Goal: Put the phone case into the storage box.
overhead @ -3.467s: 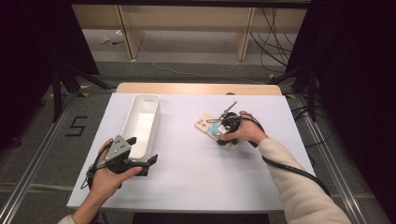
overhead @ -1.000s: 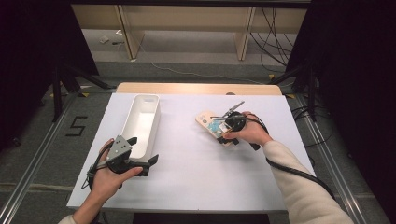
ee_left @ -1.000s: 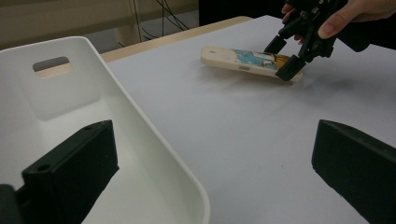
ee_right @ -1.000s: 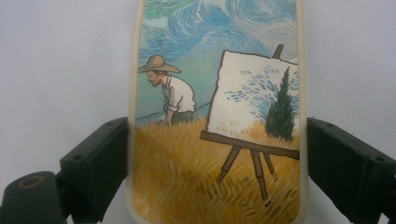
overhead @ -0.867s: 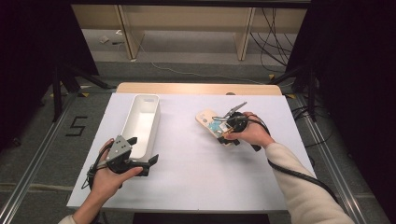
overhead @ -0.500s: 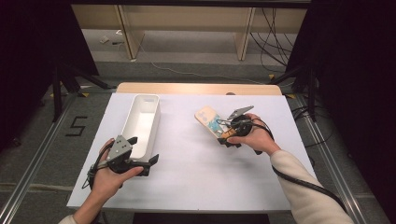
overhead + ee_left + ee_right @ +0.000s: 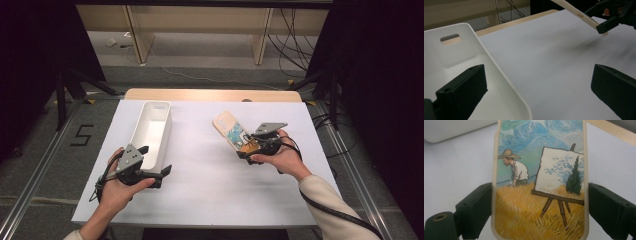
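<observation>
Your right gripper (image 7: pixel 248 150) has drawn back toward you and lifted the phone case (image 7: pixel 231 131) off the counter (image 7: pixel 210 190), where a moment ago it lay flat. You have one case, one white bin (image 7: pixel 150 134) and two grippers in play. In the right gripper view the fingers (image 7: pixel 475 207) press both long edges of the case (image 7: pixel 539 180), whose painted side faces the camera. In the left gripper view the case (image 7: pixel 576 13) hangs tilted, its far end higher, clear of the surface. Your right hand (image 7: pixel 280 157) sits at about 3 o'clock on the counter, wrist angled inward. Your left gripper (image 7: pixel 150 167) rests at 8 o'clock with fingers (image 7: pixel 461 92) spread wide, one over the bin (image 7: pixel 486 67), holding nothing. Open white counter lies between the bin and the case, and along the near edge at 6 o'clock.
</observation>
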